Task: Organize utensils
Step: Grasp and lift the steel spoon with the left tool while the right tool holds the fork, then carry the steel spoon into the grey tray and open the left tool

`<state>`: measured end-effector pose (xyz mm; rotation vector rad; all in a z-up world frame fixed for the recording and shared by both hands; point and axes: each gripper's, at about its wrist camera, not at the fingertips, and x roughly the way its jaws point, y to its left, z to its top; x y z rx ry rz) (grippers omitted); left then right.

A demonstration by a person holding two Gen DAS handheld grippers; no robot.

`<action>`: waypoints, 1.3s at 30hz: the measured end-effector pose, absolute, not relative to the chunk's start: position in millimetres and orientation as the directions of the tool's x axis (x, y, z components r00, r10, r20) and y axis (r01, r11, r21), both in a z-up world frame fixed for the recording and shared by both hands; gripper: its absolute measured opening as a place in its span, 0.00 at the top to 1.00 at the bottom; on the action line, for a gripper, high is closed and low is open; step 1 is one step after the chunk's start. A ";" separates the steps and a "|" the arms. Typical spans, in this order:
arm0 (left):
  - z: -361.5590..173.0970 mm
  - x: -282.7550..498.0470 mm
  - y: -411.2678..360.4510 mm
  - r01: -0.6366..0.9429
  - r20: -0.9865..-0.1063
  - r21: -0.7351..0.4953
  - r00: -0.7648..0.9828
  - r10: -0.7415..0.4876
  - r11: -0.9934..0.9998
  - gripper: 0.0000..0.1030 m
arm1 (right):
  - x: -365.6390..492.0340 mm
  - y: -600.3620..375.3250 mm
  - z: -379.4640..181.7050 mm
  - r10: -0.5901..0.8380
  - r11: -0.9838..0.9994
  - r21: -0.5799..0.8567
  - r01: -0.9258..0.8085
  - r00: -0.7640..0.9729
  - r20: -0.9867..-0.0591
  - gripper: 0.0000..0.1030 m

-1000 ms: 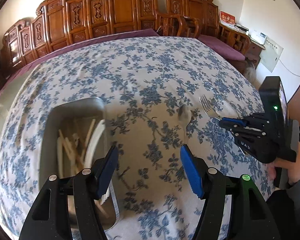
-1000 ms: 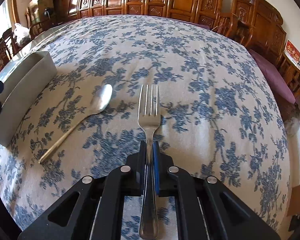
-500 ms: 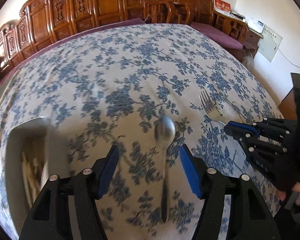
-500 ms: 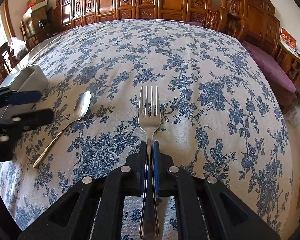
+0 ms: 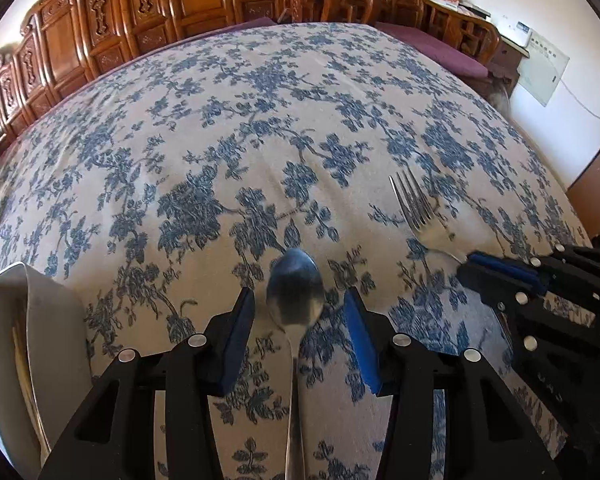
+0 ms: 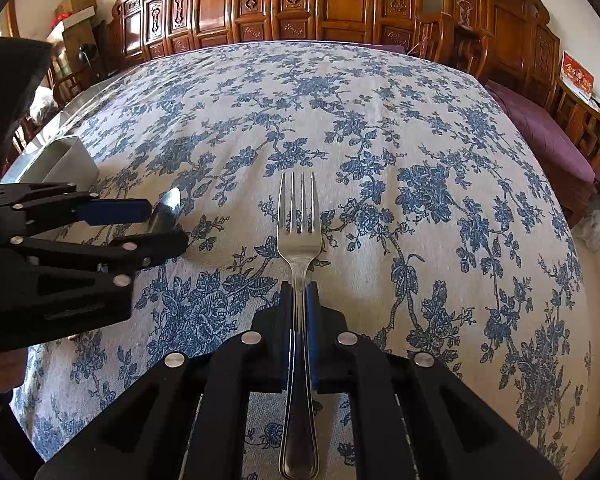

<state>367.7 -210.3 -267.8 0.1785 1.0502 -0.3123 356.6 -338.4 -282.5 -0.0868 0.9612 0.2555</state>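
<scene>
Straddling the spoon (image 5: pixel 296 296) on the bench (image 5: pixel 260 120), my left jaws (image 5: pixel 300 312) had dropped from beside the utensil holder (image 5: pixel 40 320) and were closing, untouched; right jaws (image 6: pixel 299 292) stayed clenched on the fork (image 6: pixel 298 216).

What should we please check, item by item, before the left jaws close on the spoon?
1. Spoon between the closing left gripper jaws, which straddle the bowl's base and neck: ok.
2. Pads pressing on spoon: not ok, gaps show on both sides.
3. Right gripper shut on the fork: ok.
4. Grippers apart from each other: ok.
5. Utensil holder within sight, chopsticks already inside: ok.
6. Free room in holder: cannot tell.
</scene>
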 end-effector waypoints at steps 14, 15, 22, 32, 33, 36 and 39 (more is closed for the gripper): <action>-255.2 357.6 -197.3 0.317 -0.856 -0.045 0.476 -0.200 0.947 0.75 | 359.3 -336.6 -281.9 0.165 0.970 0.034 -0.241 0.547 -0.821 0.91; -251.2 354.2 -194.7 0.318 -0.849 -0.059 0.483 -0.214 0.946 0.75 | 359.7 -335.9 -281.9 0.161 0.970 0.030 -0.241 0.548 -0.821 0.91; -215.1 329.6 -182.6 0.330 -0.790 -0.099 0.548 -0.276 0.939 0.75 | 358.7 -330.9 -282.7 0.126 0.970 -0.015 -0.243 0.555 -0.822 0.92; -180.3 309.6 -167.1 0.335 -0.742 -0.120 0.595 -0.309 0.935 0.75 | 350.9 -326.5 -270.3 0.135 0.973 -0.006 -0.229 0.594 -0.793 0.92; -176.8 307.1 -165.4 0.336 -0.740 -0.117 0.598 -0.307 0.935 0.75 | 349.4 -323.4 -268.3 0.139 0.972 -0.008 -0.236 0.599 -0.789 0.92; -167.9 302.9 -159.0 0.335 -0.734 -0.100 0.611 -0.297 0.937 0.75 | 345.3 -312.9 -263.1 0.154 0.965 -0.014 -0.263 0.606 -0.781 0.92; -158.5 300.5 -148.7 0.323 -0.726 -0.091 0.626 -0.285 0.942 0.75 | 340.9 -301.2 -258.3 0.173 0.956 -0.018 -0.293 0.611 -0.773 0.92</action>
